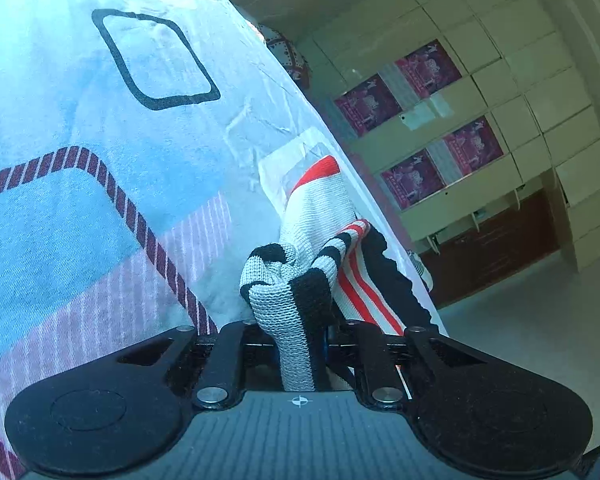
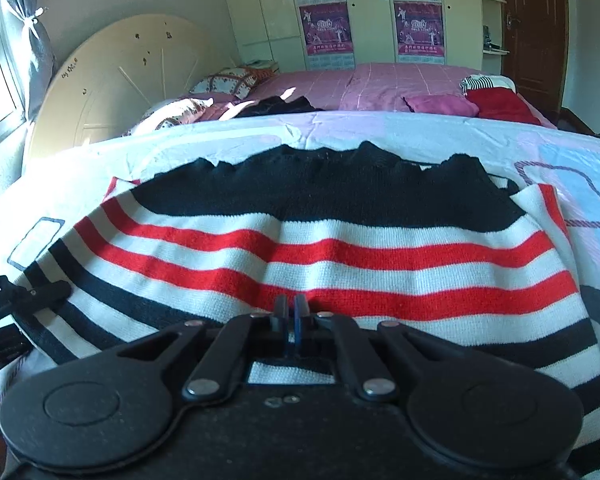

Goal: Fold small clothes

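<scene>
Knit striped sweater (image 2: 300,248), red/white/black, lies flat on printed cotton sheet (image 2: 560,152) w/ left gripper (image 1: 300,320) pinching a bunched ribbed fold, right gripper (image 2: 291,312) jaws pressed together at hem.

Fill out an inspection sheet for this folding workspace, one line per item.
Surface: bed sheet, pale with blue and pink blocks and rope-pattern outlines; wrinkled near its edge.
Job's things: striped knit garment, black, white and red, spread on the sheet; one end is bunched.
Clutter: pink cloth, red cloth and dark cloth on the pink bed behind.
Grippers: left gripper shut on the bunched end of the garment; right gripper shut, pinching the garment at a red stripe.
Cables: nothing seen.
Surroundings: cream wardrobe with purple posters, round headboard, curtained window, brown door.
</scene>
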{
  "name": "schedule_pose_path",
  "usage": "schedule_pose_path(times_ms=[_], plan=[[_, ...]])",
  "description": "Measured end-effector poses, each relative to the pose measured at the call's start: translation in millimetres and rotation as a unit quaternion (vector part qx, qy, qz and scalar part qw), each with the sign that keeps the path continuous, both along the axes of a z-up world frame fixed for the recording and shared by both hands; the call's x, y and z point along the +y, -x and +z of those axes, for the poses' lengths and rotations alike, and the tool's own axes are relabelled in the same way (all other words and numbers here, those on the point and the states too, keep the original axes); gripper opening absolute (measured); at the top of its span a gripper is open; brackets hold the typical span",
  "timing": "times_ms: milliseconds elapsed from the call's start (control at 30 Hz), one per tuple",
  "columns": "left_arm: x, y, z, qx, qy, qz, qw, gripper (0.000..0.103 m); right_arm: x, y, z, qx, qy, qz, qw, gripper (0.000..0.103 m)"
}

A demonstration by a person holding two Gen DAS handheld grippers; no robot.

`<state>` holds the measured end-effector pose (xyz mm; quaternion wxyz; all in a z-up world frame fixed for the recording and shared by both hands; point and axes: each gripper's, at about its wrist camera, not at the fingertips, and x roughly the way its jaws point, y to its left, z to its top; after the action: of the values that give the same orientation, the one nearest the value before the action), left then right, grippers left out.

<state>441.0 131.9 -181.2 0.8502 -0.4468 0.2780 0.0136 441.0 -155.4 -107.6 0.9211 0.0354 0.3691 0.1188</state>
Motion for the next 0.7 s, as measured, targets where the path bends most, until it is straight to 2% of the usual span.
schedule_pose_path(times_ms=[67, 133, 200, 233, 300, 367, 433, 500, 533, 567, 600, 700], plan=[[-2.0, 2.4, 4.4, 0.000, -0.008, 0.006, 0.9999, 0.015, -0.3, -1.1, 6.1, -0.020, -0.017, 0.018, 0.999, 0.006], [-3.8, 0.1, 6.6, -0.001, -0.012, 0.014, 0.9998, 0.015, 2.0, -15.9, -4.5, 0.013, -0.011, 0.025, 1.000, 0.004], [-7.2, -2.5, 11.5, -0.003, -0.022, 0.022, 0.9995, 0.015, -3.9, -21.5, -13.0, 0.020, -0.030, 0.020, 0.999, 0.002], [-10.6, -4.1, 17.0, -0.010, -0.030, 0.023, 0.9992, 0.014, -7.9, -22.5, -13.8, 0.025, -0.044, 0.018, 0.999, 0.002], [-21.2, -2.6, 37.6, -0.036, -0.070, 0.012, 0.9968, 0.014, -14.9, -22.5, -16.1, 0.029, -0.063, 0.017, 0.997, 0.000], [-34.1, -9.7, 60.1, -0.049, -0.116, -0.009, 0.9919, 0.014, -18.6, -21.6, -20.2, 0.026, -0.076, 0.017, 0.997, 0.000], [-50.0, -18.3, 78.3, -0.062, -0.142, -0.032, 0.9874, 0.014, -19.9, -22.1, -22.5, 0.022, -0.083, 0.020, 0.996, 0.000], [-68.9, -23.9, 97.7, -0.074, -0.177, -0.064, 0.9794, 0.014, -25.1, -23.8, -17.0, 0.034, -0.094, 0.022, 0.995, 0.000], [-79.9, -28.1, 104.8, -0.079, -0.192, -0.078, 0.9752, 0.014, -35.1, -21.8, -10.5, 0.035, -0.117, 0.011, 0.992, 0.000], [-94.1, -32.0, 113.6, -0.086, -0.209, -0.094, 0.9696, 0.014, -49.6, -15.2, -2.8, 0.019, -0.142, -0.006, 0.990, 0.007], [-105.8, -35.3, 118.9, -0.092, -0.221, -0.107, 0.9652, 0.014, -66.8, -7.3, 5.4, 0.000, -0.161, -0.024, 0.987, 0.007], [-142.6, -43.8, 129.3, -0.107, -0.234, -0.143, 0.9558, 0.014, -110.9, 9.2, 15.9, -0.012, -0.172, -0.046, 0.984, 0.008]])
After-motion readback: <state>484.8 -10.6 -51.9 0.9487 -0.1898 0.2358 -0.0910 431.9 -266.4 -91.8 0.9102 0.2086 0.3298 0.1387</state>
